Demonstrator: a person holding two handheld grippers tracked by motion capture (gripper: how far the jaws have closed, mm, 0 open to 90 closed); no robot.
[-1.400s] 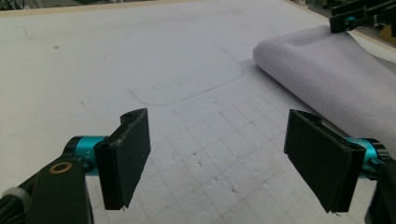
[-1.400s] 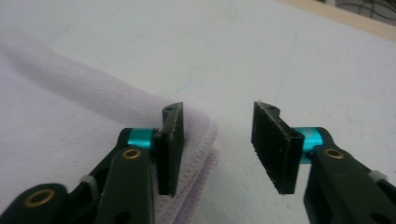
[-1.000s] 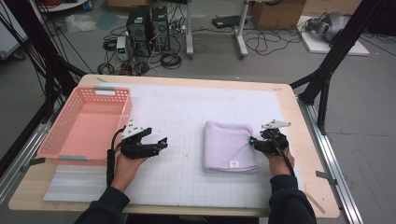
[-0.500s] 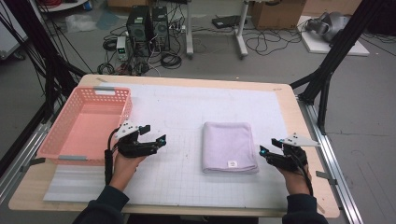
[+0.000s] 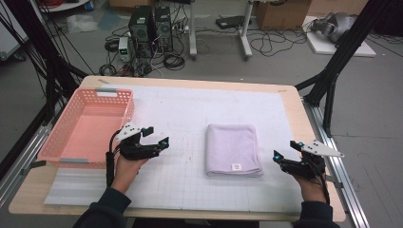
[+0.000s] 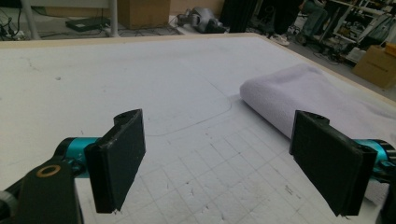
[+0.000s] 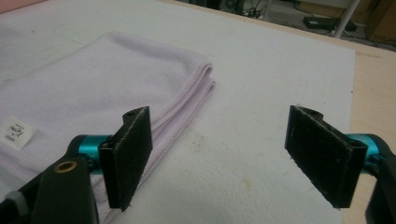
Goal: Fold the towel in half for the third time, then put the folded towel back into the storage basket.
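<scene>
- The folded towel point(image 5: 234, 149) lies flat on the table point(image 5: 190, 104), between both grippers.
- The right gripper point(image 5: 289, 151) has just been opening; nothing inside.
- The left gripper point(image 5: 157, 136) is wide, holding nothing.

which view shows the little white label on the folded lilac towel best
The right gripper view: the small white label sits close on the folded lilac cloth towel, with faint print on it, too blurred to read. The high view shows the label as a tiny square near the towel's front edge. The left gripper view catches the towel's folded end.
</scene>
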